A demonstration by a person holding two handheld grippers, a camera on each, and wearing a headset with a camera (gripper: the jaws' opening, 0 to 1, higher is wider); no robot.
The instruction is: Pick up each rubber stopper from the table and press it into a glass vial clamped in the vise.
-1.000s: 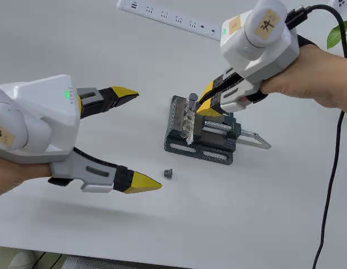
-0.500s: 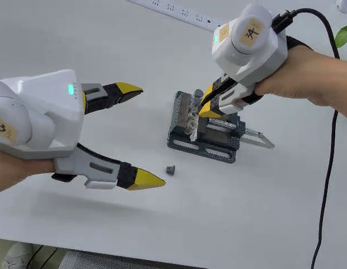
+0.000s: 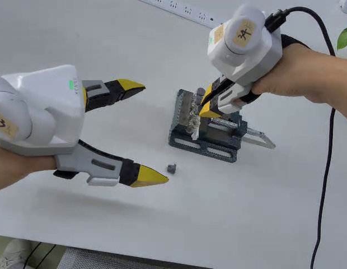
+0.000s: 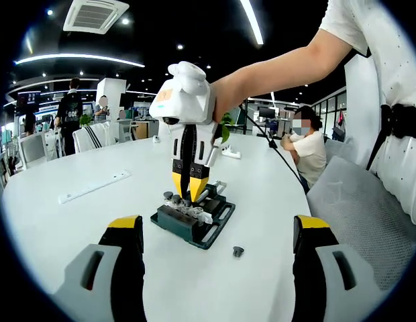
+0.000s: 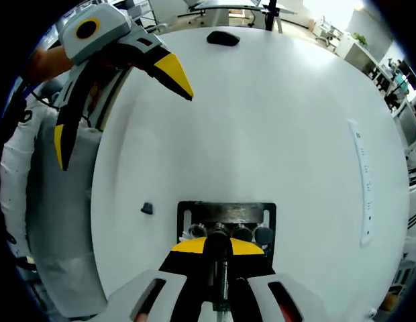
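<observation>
white table (image 3: 229, 213) surface stretches under everything, with a power strip (image 3: 184, 10) along its far side. at mid-table the vise (image 3: 210, 147) is seen with a row of glass vials (image 3: 191, 119) clamped upright in it. the right hand-held gripper (image 3: 206, 107) is held directly over that row, its jaws drawn narrow and pinched on what is judged to be a dark stopper (image 5: 217, 241). two neighbouring vials appear already capped. the left hand-held gripper (image 3: 151, 132) is spread wide with nothing in it, near a loose stopper (image 3: 172, 167) that lies on the table just in front of the vise. for the pressing to go well, the dark stopper should be centred over an open vial mouth, kept upright, and pushed straight down with even force. a tilted entry could jam it or chip the glass. the grip is best released only once it is seated.
</observation>
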